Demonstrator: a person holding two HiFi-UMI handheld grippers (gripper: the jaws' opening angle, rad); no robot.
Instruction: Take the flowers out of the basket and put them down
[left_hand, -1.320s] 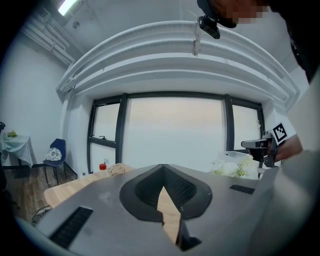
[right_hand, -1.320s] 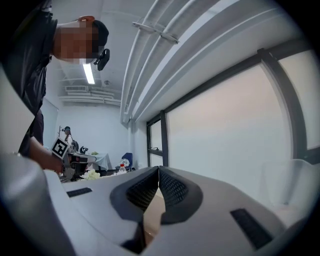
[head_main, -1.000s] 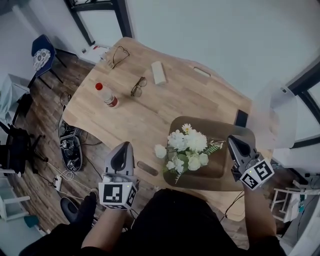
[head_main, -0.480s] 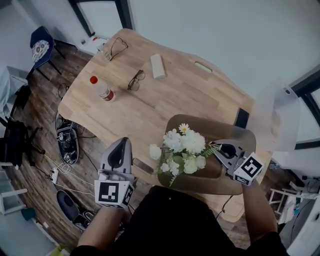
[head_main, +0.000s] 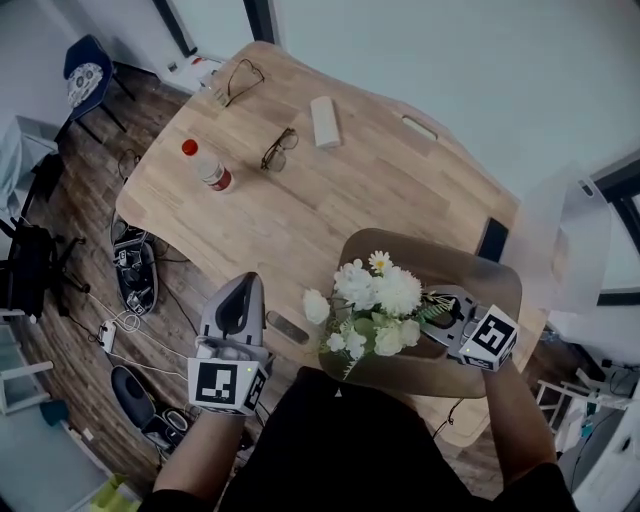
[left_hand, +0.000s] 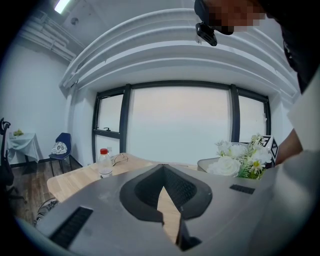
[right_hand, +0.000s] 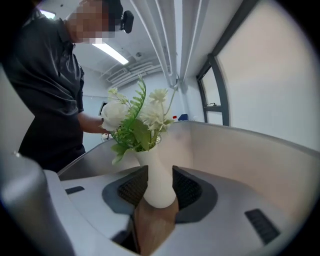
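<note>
Fingers of right gripper dipped into basket, just opened astride flowers' vase, unclamped; left gripper's closed, empty; grasp likely next.

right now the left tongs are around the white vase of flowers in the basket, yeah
No, it is the right tongs, not the left: the right gripper view shows their jaws, which have just been opening, on either side of the white vase of flowers in the basket.

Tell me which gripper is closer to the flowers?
The right gripper. Its fingers, just opened, straddle the vase of flowers in the basket; the left gripper hovers apart, over the table's edge.
</note>
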